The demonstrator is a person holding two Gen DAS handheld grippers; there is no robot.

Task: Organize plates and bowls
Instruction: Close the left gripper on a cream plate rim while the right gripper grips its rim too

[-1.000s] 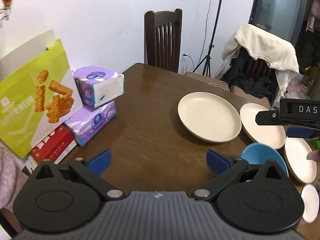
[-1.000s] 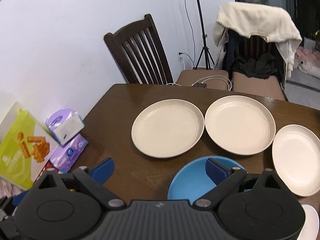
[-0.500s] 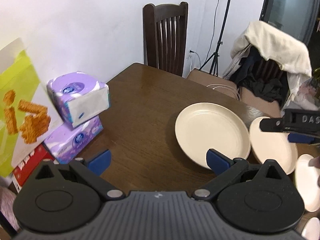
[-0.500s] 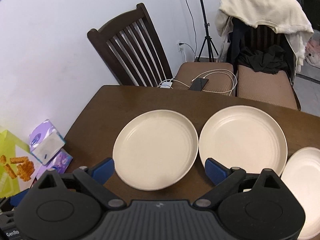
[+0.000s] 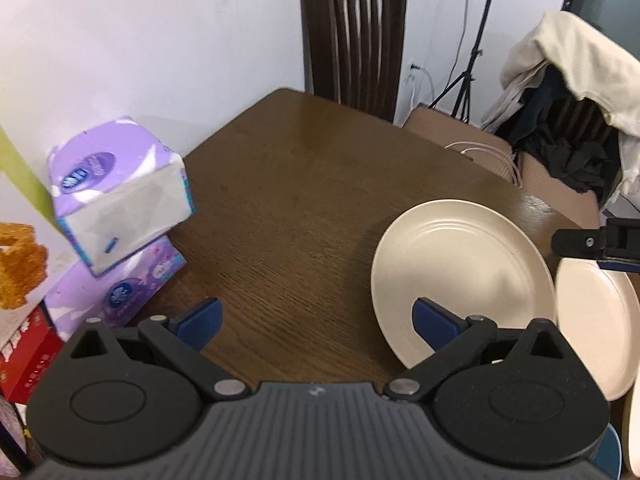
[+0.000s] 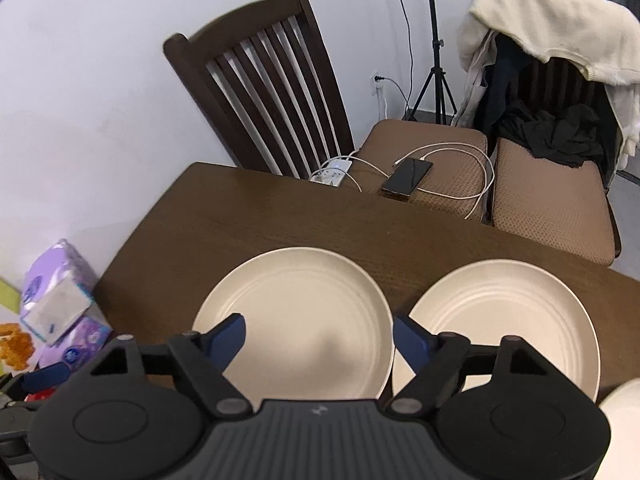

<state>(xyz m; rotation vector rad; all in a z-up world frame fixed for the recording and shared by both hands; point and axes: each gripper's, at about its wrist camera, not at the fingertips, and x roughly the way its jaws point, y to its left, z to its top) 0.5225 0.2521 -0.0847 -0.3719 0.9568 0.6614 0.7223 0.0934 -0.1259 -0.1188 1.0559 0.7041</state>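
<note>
Two large cream plates lie side by side on the brown table (image 6: pixel 280 216). The left plate (image 6: pixel 304 312) (image 5: pixel 464 264) is just ahead of my right gripper (image 6: pixel 320 334), which is open and empty, its jaws spanning the plate's near rim. The second plate (image 6: pixel 512 320) (image 5: pixel 596 320) lies to its right. My left gripper (image 5: pixel 318 318) is open and empty over bare table, its right fingertip (image 5: pixel 434 316) over the left plate's near edge. A smaller cream plate's edge (image 6: pixel 624 420) and a blue bowl's edge (image 5: pixel 610 456) show at the lower right.
Two purple tissue packs (image 5: pixel 120 188) are stacked at the table's left, next to a snack box (image 5: pixel 16 264). A dark wooden chair (image 6: pixel 268 92) stands behind the table with a phone (image 6: pixel 406 178) and cables on its seat. A second chair holds clothes (image 6: pixel 552 32).
Both grippers have moved forward toward the far side of the table. The plates are now closer and lower in view, and the blue bowl has dropped almost out of both views.
</note>
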